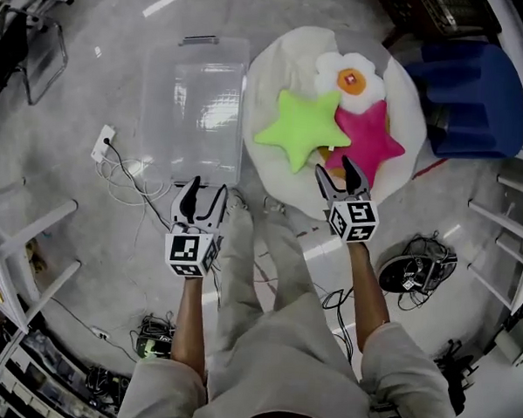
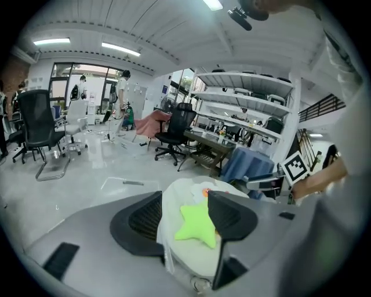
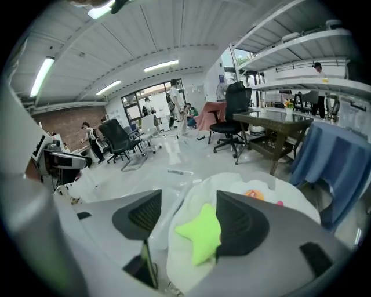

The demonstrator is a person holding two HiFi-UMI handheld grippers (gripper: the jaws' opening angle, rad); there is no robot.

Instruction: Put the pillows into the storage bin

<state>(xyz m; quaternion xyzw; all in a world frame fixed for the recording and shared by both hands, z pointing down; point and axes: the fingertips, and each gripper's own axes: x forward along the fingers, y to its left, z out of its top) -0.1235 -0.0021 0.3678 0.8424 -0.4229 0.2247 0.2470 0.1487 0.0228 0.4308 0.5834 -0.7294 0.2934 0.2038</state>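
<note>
Floor (image 1: 84, 98): left claw (image 1: 207, 189), right claw (image 1: 335, 167) apart, empty

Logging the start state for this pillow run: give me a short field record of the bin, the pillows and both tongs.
bin: clear storage bin on the floor, nothing visible inside
pillows: green star pillow, pink star pillow, flower pillow
pillow location: all on the white round cushion, to the right of the bin
left tongs: open, empty, at the bin's near edge
right tongs: open, empty, over the cushion's near edge
progress: no pillow in the bin yet
</note>
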